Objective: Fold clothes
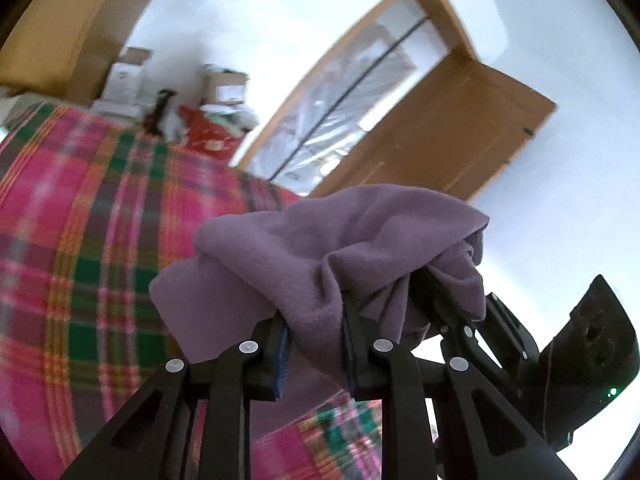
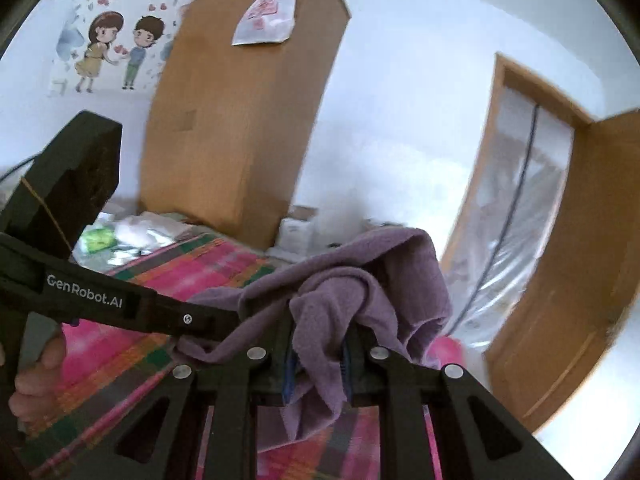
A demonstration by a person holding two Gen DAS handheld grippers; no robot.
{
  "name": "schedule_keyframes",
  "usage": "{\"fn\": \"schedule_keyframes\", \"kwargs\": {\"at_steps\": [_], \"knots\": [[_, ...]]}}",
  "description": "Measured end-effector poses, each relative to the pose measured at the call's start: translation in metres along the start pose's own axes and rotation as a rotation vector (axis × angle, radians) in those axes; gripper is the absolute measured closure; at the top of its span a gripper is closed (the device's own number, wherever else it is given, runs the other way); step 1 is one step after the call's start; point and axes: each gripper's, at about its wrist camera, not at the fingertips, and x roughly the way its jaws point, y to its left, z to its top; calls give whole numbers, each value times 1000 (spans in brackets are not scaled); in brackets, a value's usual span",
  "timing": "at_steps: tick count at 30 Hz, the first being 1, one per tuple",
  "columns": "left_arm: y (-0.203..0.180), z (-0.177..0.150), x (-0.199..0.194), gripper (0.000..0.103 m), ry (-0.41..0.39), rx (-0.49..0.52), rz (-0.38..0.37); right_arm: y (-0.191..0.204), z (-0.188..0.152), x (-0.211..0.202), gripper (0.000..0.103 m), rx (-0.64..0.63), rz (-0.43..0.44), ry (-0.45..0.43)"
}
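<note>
Garment: purple fleece cloth (image 1: 320,248), bunched, held aloft above the plaid bed (image 1: 80,200). Left gripper (image 1: 316,344) & right gripper (image 2: 318,364) jaws both clamped on it. No fold visible yet; you've prob. all folding left.

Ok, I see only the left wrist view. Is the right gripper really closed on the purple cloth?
Observer: Yes. In the right wrist view the right gripper is shut on a fold of the purple cloth.
Operator: Does some cloth hang below it?
Observer: Yes, a short tail hangs down, over the plaid bedcover.
Operator: What is on the wardrobe?
Observer: A plastic bag hangs near the top of the wardrobe.
</note>
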Motion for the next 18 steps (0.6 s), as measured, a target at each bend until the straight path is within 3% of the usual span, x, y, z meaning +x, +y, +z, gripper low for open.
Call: {"fn": "schedule_keyframes", "kwargs": {"at_steps": [8,15,18], "knots": [[68,-26,-16,81,44,-98,138,23,-50,43,84,170,302,134],[101,-47,-27,81,58,-122,235,41,-92,49,80,251,448,295],[109,-51,-31,81,57,-130,281,36,-108,44,80,298,466,332]]}}
